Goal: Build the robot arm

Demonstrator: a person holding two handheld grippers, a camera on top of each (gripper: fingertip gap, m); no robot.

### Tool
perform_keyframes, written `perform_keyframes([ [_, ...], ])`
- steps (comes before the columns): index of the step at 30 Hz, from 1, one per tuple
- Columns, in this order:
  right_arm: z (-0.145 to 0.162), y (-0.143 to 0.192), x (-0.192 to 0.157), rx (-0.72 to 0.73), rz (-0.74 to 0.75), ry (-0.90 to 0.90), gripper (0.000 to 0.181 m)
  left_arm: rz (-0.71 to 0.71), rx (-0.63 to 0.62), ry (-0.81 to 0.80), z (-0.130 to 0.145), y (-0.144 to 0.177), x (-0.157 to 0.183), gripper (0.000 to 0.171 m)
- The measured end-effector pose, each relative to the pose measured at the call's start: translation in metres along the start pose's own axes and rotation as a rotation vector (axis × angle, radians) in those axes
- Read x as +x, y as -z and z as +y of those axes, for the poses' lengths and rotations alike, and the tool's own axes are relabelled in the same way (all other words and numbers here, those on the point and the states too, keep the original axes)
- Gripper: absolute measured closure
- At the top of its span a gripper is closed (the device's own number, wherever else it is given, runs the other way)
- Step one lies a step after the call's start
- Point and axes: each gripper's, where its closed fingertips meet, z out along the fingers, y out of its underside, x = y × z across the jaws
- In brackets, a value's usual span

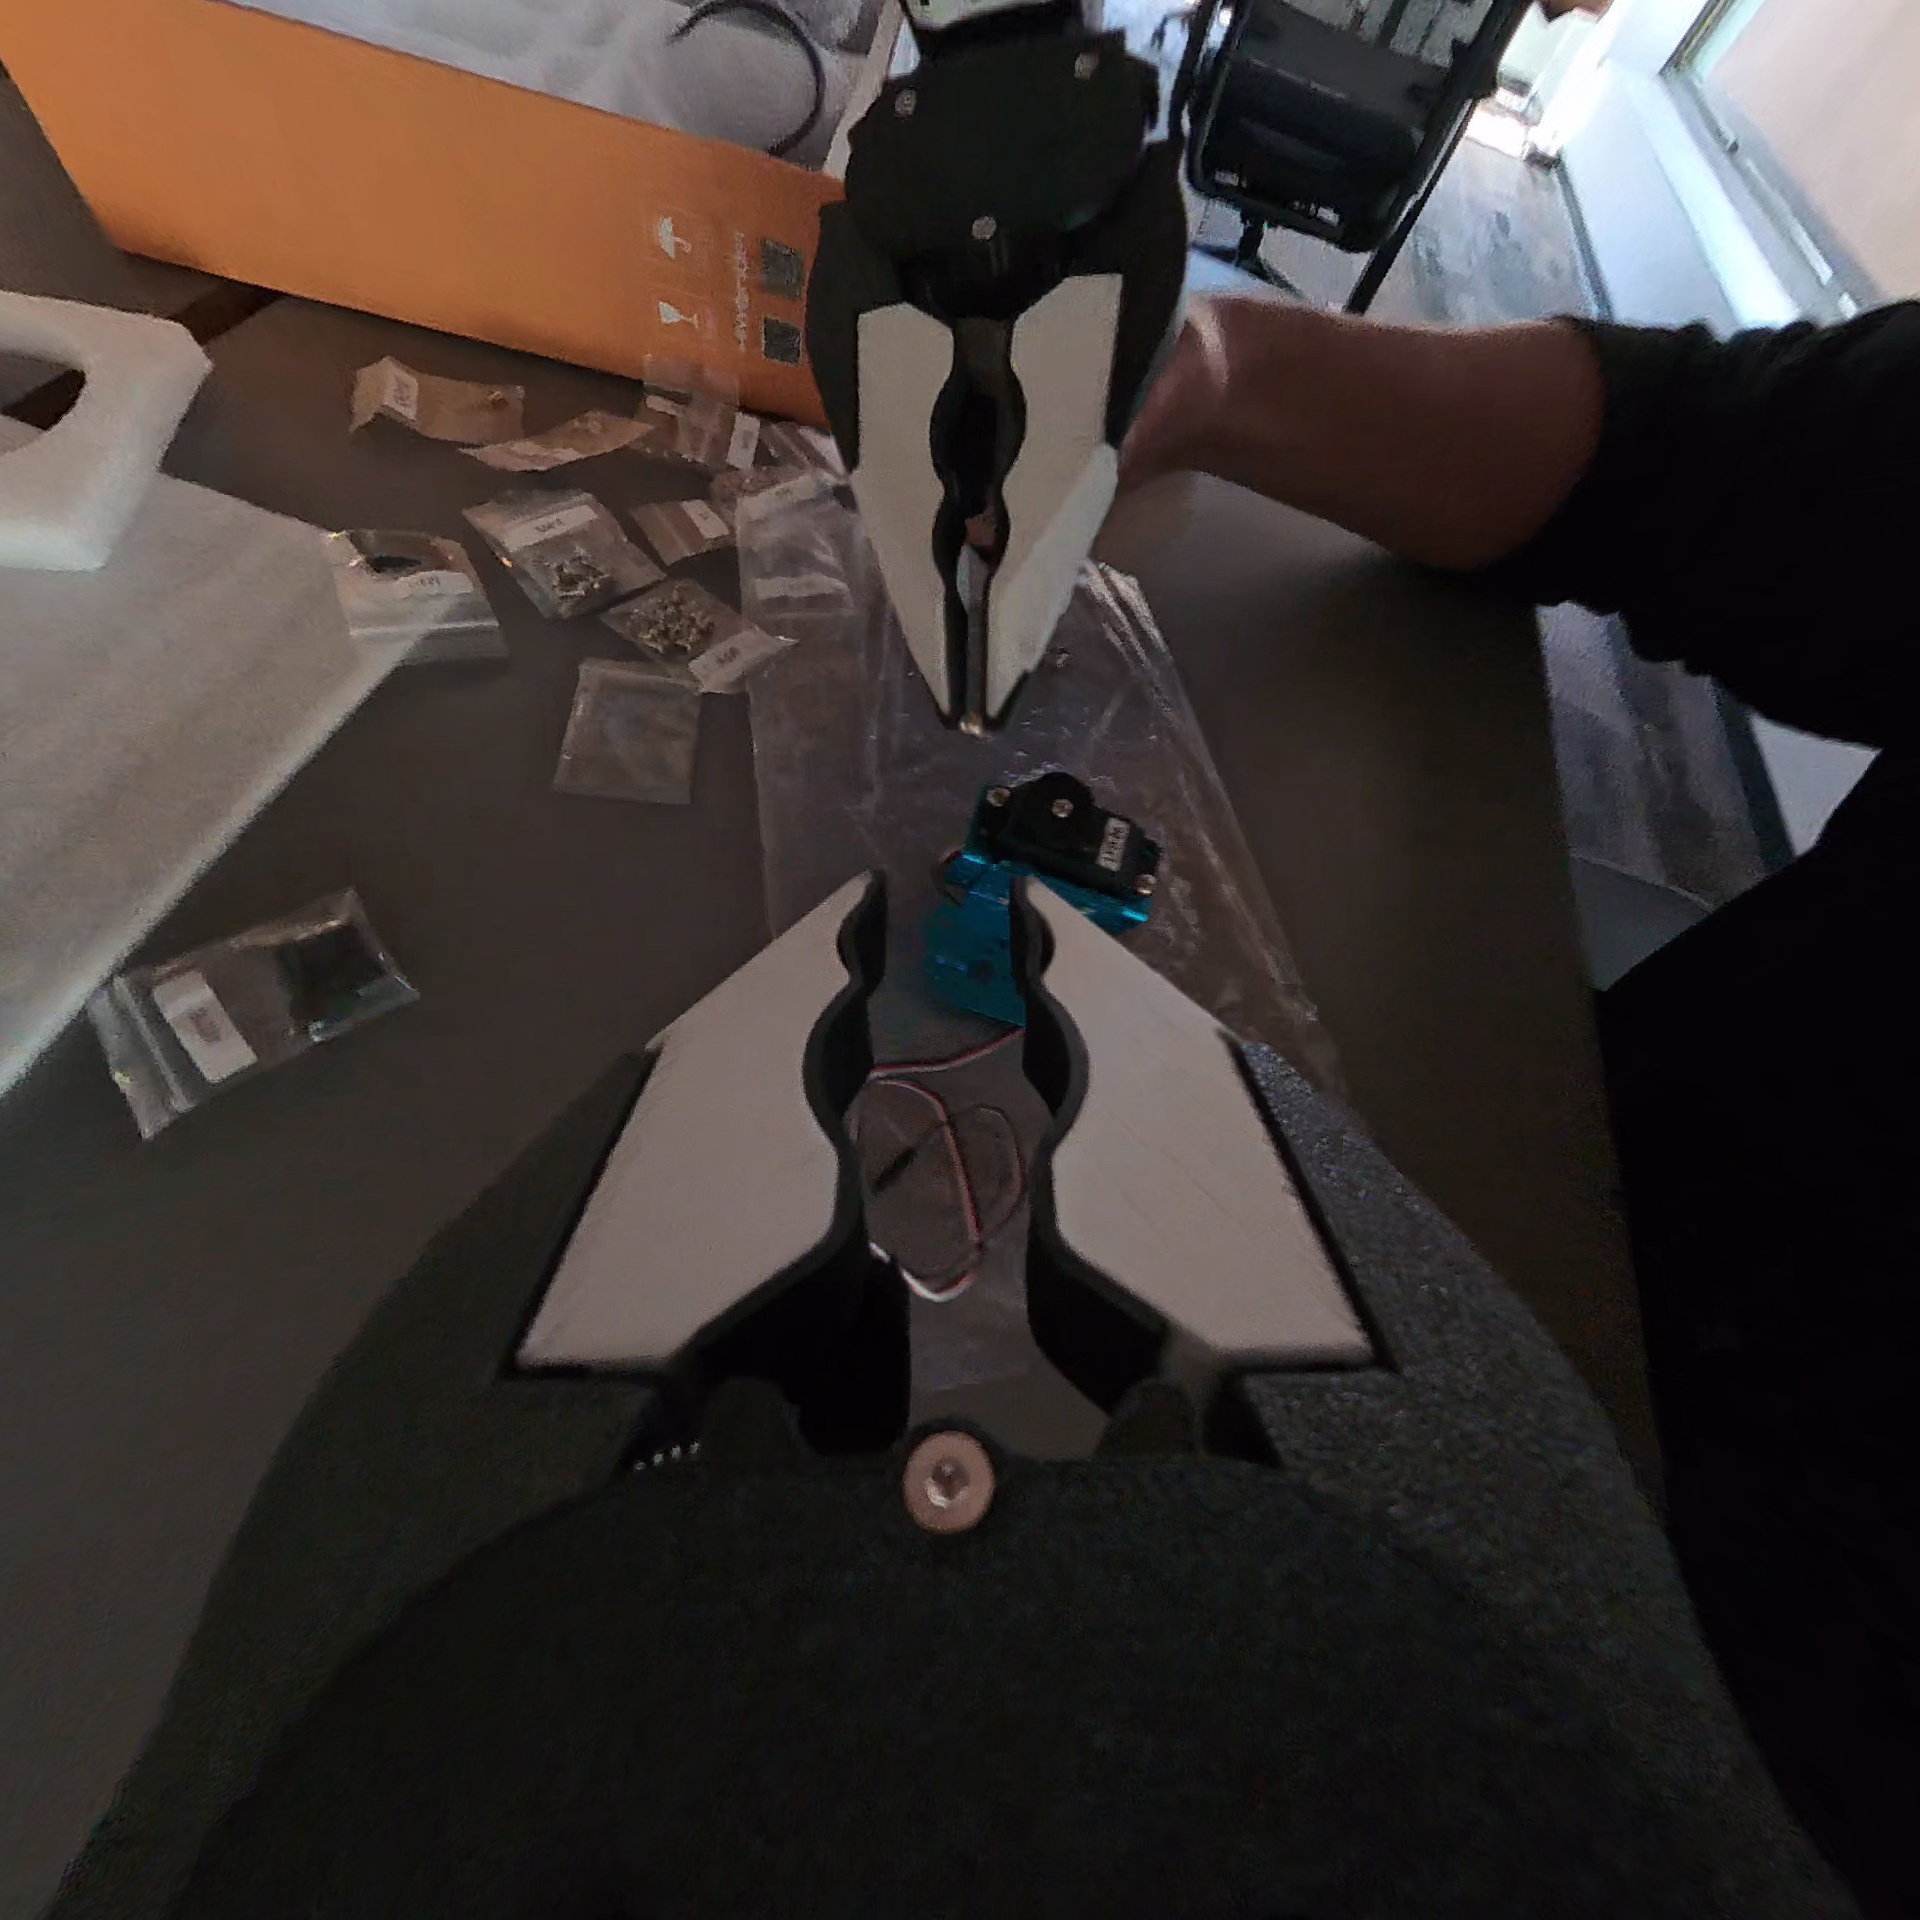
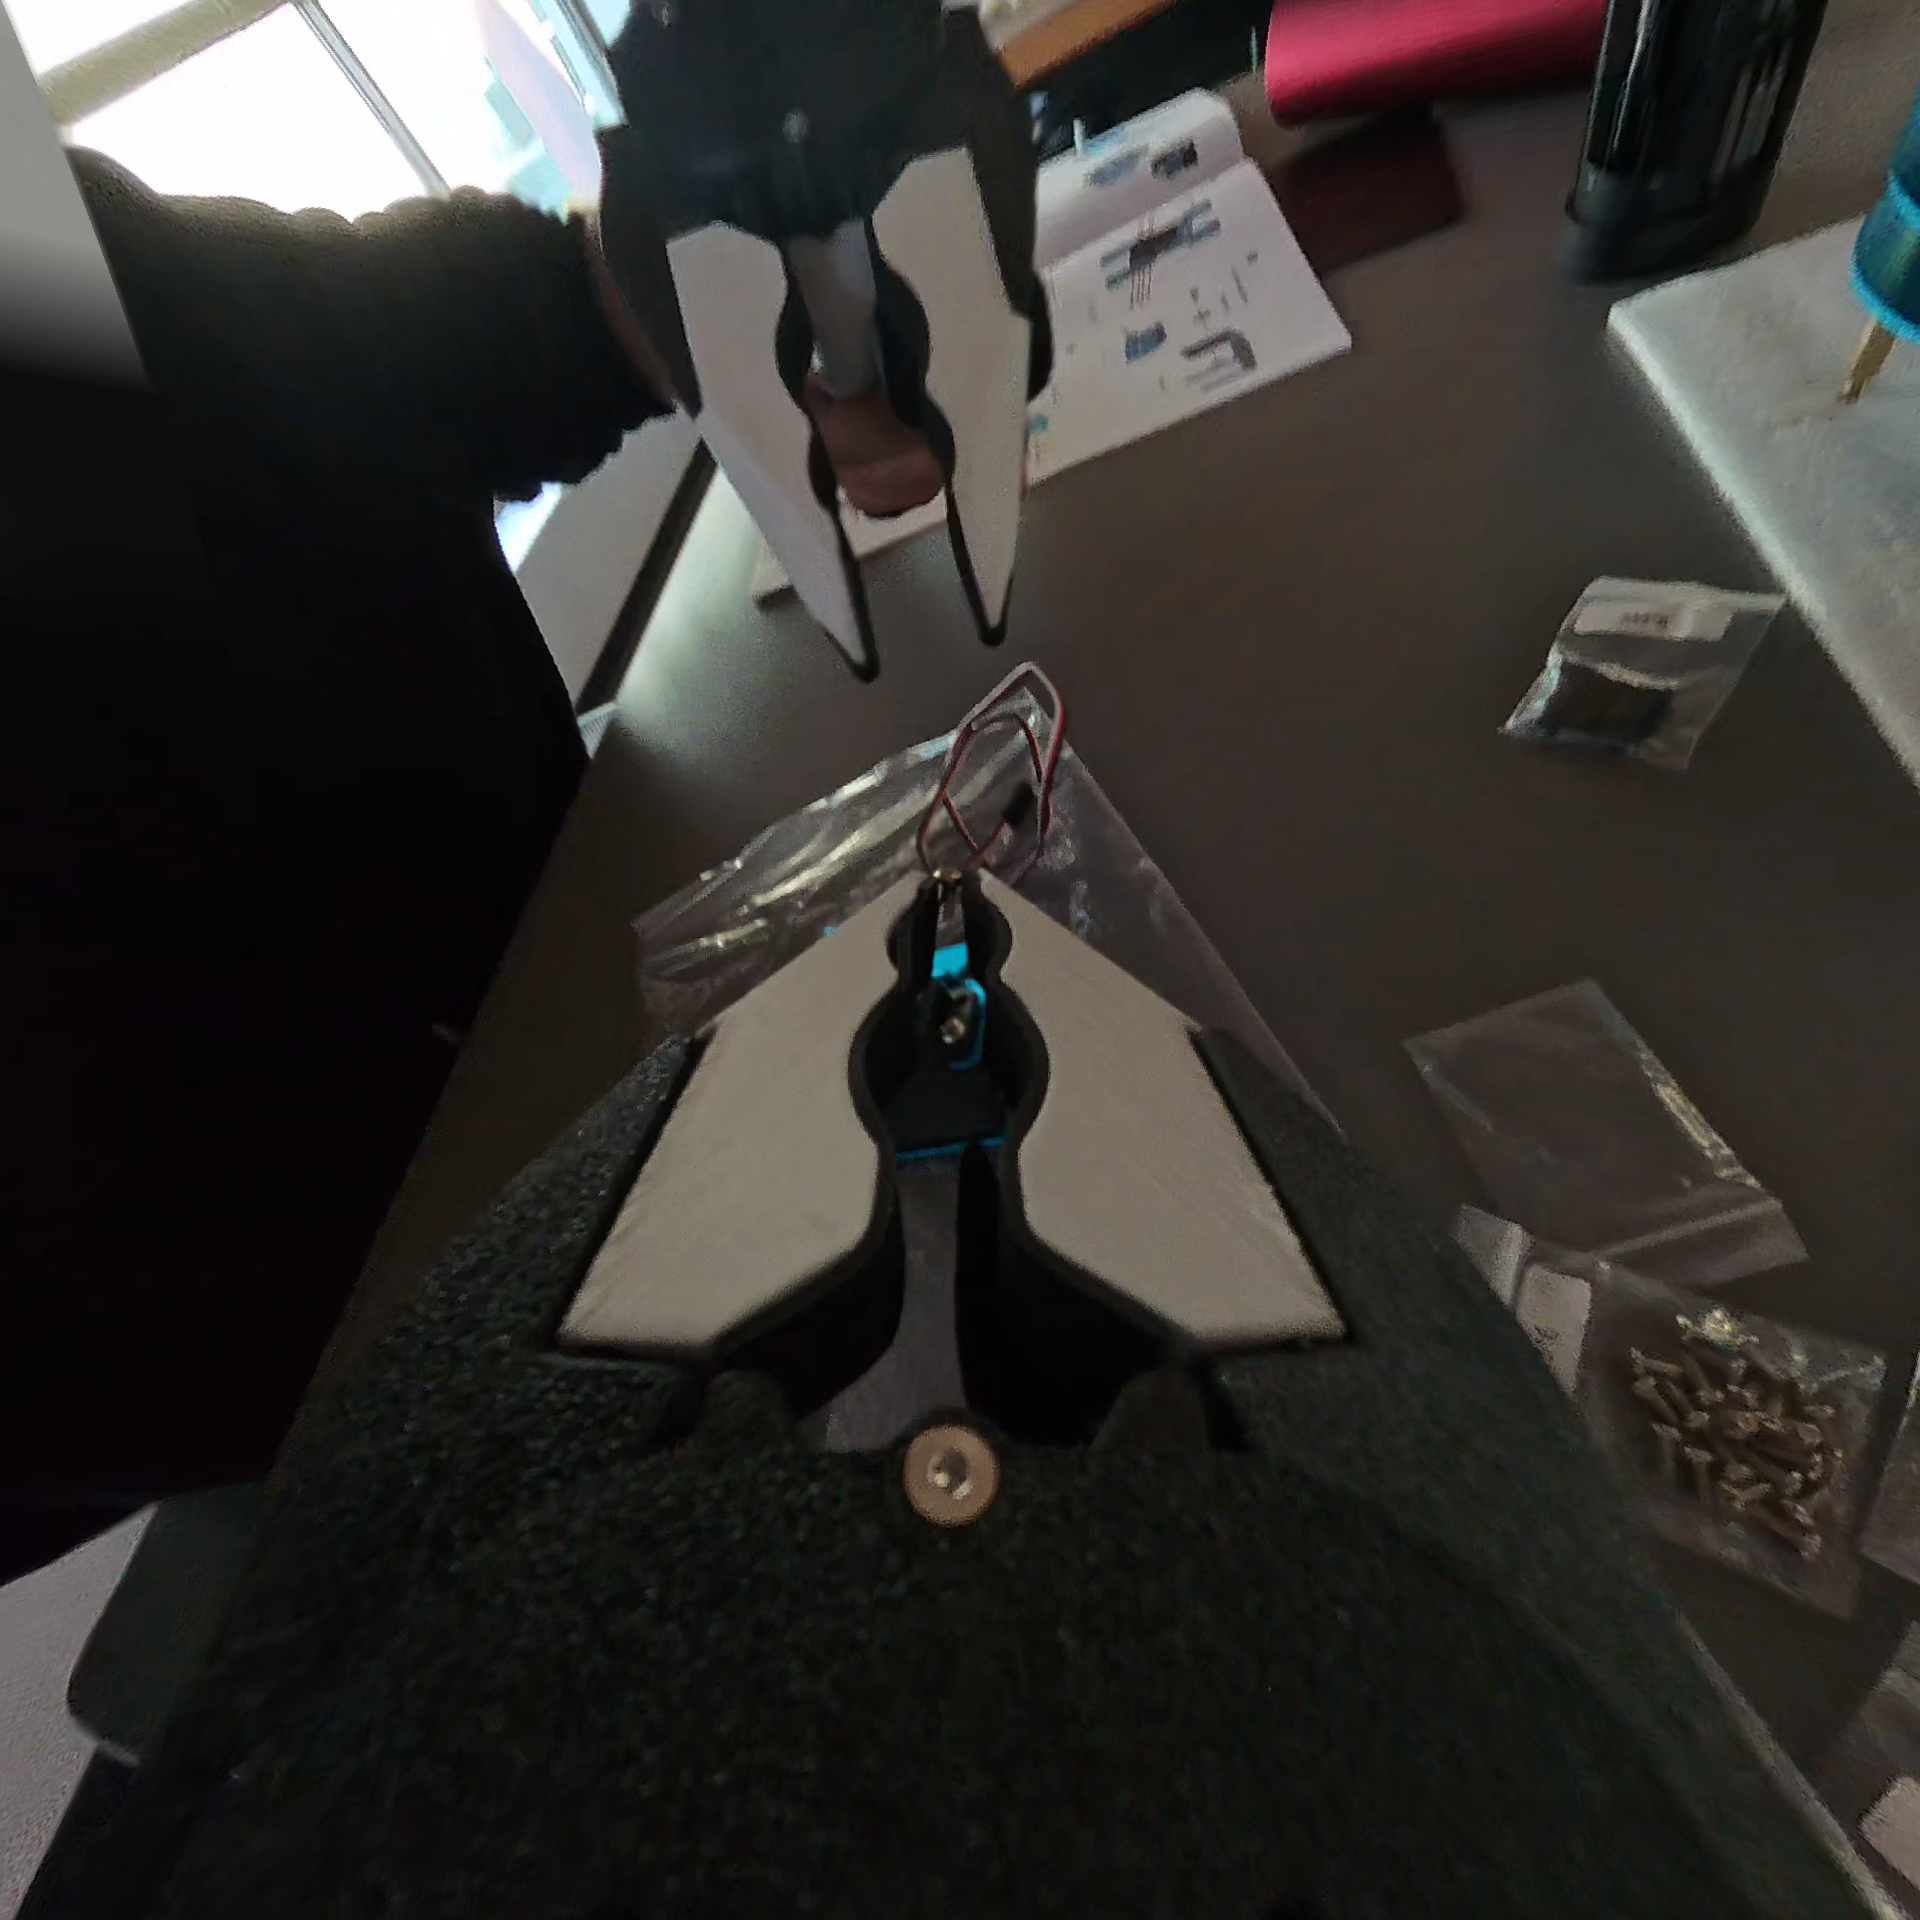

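A black servo [image 1: 1070, 831] in a blue metal bracket [image 1: 971, 961] lies on a clear plastic bag [image 1: 1143, 665] on the dark table. Its thin wire loop [image 1: 940, 1174] shows between my left gripper's fingers. My left gripper [image 1: 951, 894] is open, hovering over the wires with its tips at the bracket's near end. My right gripper [image 1: 971, 712] points down just beyond the servo, shut on a small silver screw [image 1: 974, 724]. In the right wrist view my right gripper [image 2: 948, 883] is shut above the bracket [image 2: 951, 961]; the wire loop [image 2: 997, 769] and the open left gripper [image 2: 925, 649] lie beyond.
An orange box [image 1: 416, 197] and white foam [image 1: 135, 665] lie left, with several small bags of screws [image 1: 665, 623] between. A person's arm [image 1: 1455, 436] reaches in over the table's right edge. An instruction sheet [image 2: 1174, 281], a screw bag [image 2: 1725, 1434] and a black cylinder [image 2: 1683, 125] show in the right wrist view. Left tips to right tips: about 6 centimetres. It is some 30 centimetres from my left tips to the black cylinder [image 2: 1683, 125].
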Motion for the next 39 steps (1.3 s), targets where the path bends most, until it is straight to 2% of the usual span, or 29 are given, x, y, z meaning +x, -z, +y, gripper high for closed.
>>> perform_keyframes([
  [6, 0.019, -0.005, 0.009, -0.162, -0.051, 0.063, 0.178, 0.128, -0.072, 0.067, 0.009, -0.036, -0.011, 0.161],
  [9, 0.017, -0.007, 0.002, -0.169, -0.179, 0.018, 0.179, 0.209, -0.066, 0.117, 0.008, -0.046, -0.008, 0.170],
  [13, 0.021, -0.011, -0.003, -0.211, -0.304, -0.028, 0.179, 0.287, -0.057, 0.143, 0.004, -0.052, -0.002, 0.171],
  [15, 0.023, -0.014, -0.001, -0.232, -0.321, -0.045, 0.179, 0.302, -0.051, 0.119, 0.004, -0.052, 0.001, 0.169],
  [22, 0.027, -0.014, 0.000, -0.245, -0.346, -0.056, 0.179, 0.247, -0.059, -0.081, 0.012, -0.049, 0.012, 0.161],
  [26, 0.029, -0.016, -0.002, -0.245, -0.356, -0.040, 0.180, 0.250, -0.105, -0.048, 0.022, -0.056, 0.017, 0.162],
  [29, 0.030, -0.018, -0.003, -0.246, -0.345, -0.025, 0.181, 0.247, -0.105, -0.051, 0.023, -0.058, 0.019, 0.171],
  [39, 0.036, -0.018, 0.000, -0.286, -0.305, 0.005, 0.181, 0.211, -0.104, -0.084, 0.022, -0.063, 0.020, 0.171],
])
